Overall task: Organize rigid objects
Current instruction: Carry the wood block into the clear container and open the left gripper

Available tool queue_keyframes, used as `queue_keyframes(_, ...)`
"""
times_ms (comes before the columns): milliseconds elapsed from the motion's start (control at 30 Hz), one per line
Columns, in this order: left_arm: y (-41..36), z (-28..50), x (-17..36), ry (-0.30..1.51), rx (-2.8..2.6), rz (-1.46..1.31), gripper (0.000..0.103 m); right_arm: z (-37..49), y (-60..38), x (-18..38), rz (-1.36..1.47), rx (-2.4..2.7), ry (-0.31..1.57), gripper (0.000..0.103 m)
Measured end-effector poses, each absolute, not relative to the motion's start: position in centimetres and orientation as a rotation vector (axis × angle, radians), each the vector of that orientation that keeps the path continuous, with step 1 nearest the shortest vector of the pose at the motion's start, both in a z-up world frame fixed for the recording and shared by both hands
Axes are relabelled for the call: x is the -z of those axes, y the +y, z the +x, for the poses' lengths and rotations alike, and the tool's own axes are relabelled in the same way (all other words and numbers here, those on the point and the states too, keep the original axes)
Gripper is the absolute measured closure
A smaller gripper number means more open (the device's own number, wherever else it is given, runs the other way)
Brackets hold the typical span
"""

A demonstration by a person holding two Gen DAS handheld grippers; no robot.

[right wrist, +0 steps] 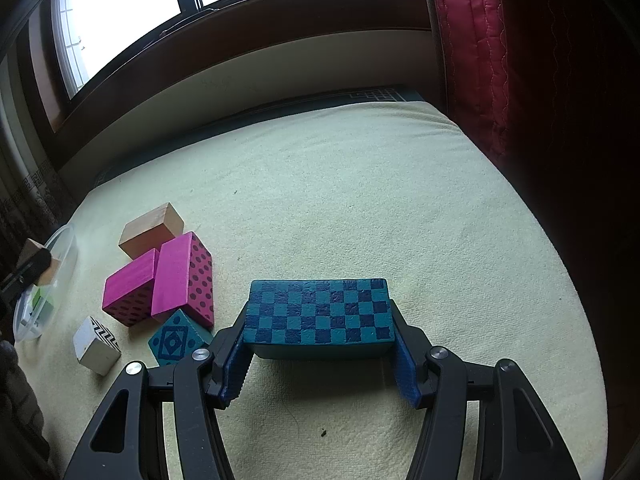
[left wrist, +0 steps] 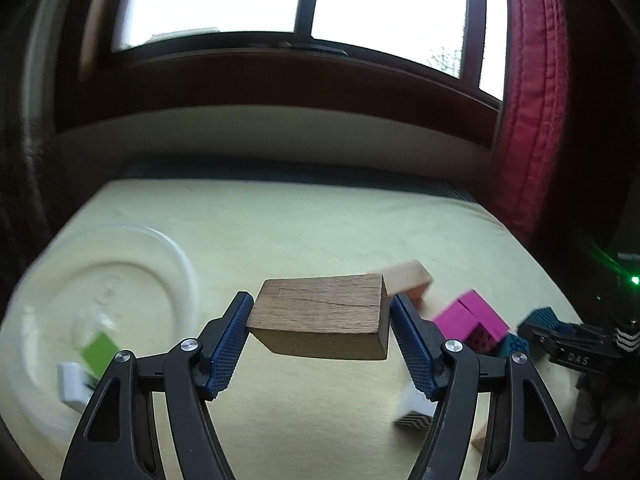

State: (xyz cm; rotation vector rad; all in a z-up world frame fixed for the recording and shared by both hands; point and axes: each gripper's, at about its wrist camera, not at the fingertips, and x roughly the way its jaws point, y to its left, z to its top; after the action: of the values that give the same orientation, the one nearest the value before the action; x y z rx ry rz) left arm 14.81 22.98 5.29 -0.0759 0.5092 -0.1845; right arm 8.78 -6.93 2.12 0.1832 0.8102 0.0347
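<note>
In my left wrist view, my left claw (left wrist: 320,320) squeezes a plain brown wood block (left wrist: 320,314) between its two blue pads, and the block hangs up in the air above the pale cream cloth (left wrist: 300,232). Down to the left sits a clear round bowl (left wrist: 100,280) with a green block (left wrist: 100,350) and a white block (left wrist: 72,384) inside; they look blurry. To the right I see a tan block (left wrist: 408,278), some pink blocks (left wrist: 472,316) and my other claw (left wrist: 532,326) poking in. In my right wrist view, my right claw (right wrist: 320,344) is shut on a teal checkered block (right wrist: 318,310), one pad on each end. I cannot tell if it sits on the cloth or just above it. To the left lie two pink dotted blocks (right wrist: 176,276) touching each other, a tan block (right wrist: 152,230) behind them, a teal diamond block (right wrist: 176,338) in front, and a white zigzag block (right wrist: 96,344) near the bowl (right wrist: 60,256).
</note>
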Motion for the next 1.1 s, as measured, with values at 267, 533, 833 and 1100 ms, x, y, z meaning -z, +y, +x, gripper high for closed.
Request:
queue_keyframes(267, 26.4, 14.1, -6.3, 0.458, 0.042, -0.086, 0.032, 8.8, -7.0, -2.1, 0.184, -0.035, 0.810, 0.040)
queue_keyframes(533, 31.2, 13.4, -6.8, 0.443, -0.109, -0.138, 0.032, 8.8, -7.0, -2.1, 0.182, -0.038, 0.810, 0.040)
queue_keyframes(833, 35.5, 12.3, -6.7, 0.434, -0.245, -0.153, 0.032, 8.9, -7.1, -2.1, 0.182, -0.040, 0.810, 0.040)
queue_keyframes(1100, 37.5, 12.0, -6.2, 0.447, -0.323, -0.162, 0.032, 8.9, -7.1, -2.1, 0.182, -0.040, 0.810, 0.040)
